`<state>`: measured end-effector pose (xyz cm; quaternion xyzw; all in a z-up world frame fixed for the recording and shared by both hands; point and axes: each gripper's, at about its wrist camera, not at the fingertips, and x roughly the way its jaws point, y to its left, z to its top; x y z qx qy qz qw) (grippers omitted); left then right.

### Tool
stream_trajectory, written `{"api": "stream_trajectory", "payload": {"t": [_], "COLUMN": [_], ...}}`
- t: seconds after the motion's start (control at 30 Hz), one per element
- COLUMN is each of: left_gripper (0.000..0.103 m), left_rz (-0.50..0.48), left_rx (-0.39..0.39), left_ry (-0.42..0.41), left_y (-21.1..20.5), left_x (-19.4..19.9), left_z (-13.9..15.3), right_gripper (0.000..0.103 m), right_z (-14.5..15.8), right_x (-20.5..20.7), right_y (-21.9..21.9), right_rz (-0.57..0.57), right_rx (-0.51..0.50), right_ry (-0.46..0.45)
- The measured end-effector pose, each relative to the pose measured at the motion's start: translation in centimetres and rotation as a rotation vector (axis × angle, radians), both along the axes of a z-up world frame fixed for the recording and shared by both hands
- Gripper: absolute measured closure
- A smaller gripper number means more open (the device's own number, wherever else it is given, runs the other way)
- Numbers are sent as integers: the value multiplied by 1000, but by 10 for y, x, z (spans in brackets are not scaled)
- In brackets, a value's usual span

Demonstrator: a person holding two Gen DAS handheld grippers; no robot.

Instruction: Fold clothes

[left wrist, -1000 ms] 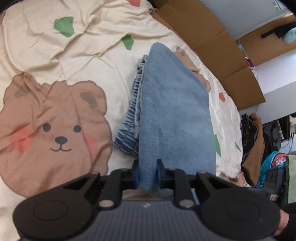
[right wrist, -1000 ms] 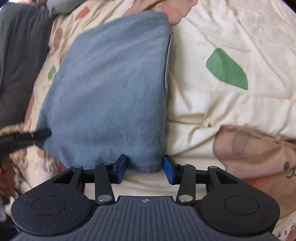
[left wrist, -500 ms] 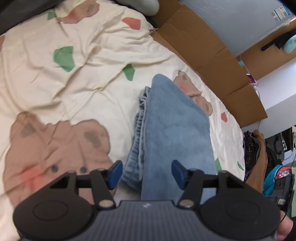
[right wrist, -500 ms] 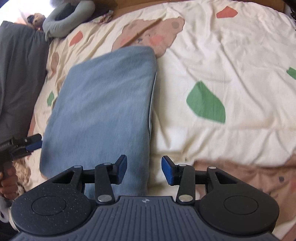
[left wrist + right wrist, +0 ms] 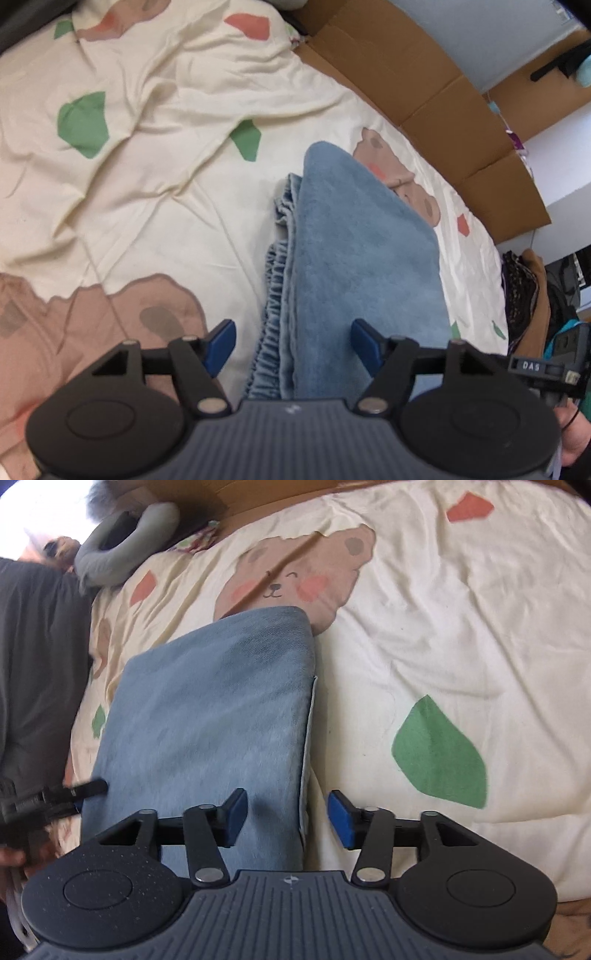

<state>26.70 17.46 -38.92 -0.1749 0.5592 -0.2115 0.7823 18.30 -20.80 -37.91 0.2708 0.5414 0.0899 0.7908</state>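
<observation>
A folded blue garment (image 5: 354, 258) lies on the cream bear-print bedsheet (image 5: 155, 184), its gathered elastic waistband (image 5: 275, 306) showing along its left edge in the left wrist view. My left gripper (image 5: 293, 345) is open above its near end, holding nothing. In the right wrist view the same blue garment (image 5: 207, 720) lies flat, and my right gripper (image 5: 288, 818) hangs open over its near right corner. The tip of the left gripper (image 5: 79, 788) shows at the garment's left edge there.
Brown cardboard (image 5: 424, 77) lines the far side of the bed. A pile of dark clothes (image 5: 524, 291) sits past the bed's right edge. A grey pillow (image 5: 125, 554) and a dark blanket (image 5: 33, 664) lie at the bed's left in the right wrist view.
My left gripper let go of the blue garment's end and opened wide. Both grippers have pulled back and up, so the folded garment lies free on the sheet.
</observation>
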Motion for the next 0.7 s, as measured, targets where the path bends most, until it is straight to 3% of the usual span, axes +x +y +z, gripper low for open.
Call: {"api": "stream_trajectory", "payload": {"t": [0.17,0.3,0.43,0.57,0.63,0.7], "left_gripper": [29,19,19,19,19,18], "left_rz": [-6,-19,-24,-26,-25,-20], "left_rx": [-18,-14,-18,-32,-41,-61], "left_ry": [17,20,24,37,42,59], "left_y": [-4,-3,-3,-1,-1,0], "left_x": [3,3,4,4,4,5], "left_z": [-10,-16,-18,-20,-21,-25], "right_gripper": [47,47,48,59,59,52], "right_z": [-16,-18,-17,-16,-16,-18], "right_x": [9,16,21,26,27,29], "right_y": [8,15,18,21,21,21], "right_rz": [-17,8,29,50,53,49], "right_rx": [43,42,37,31,31,39], "right_ry": [18,19,18,16,19,21]}}
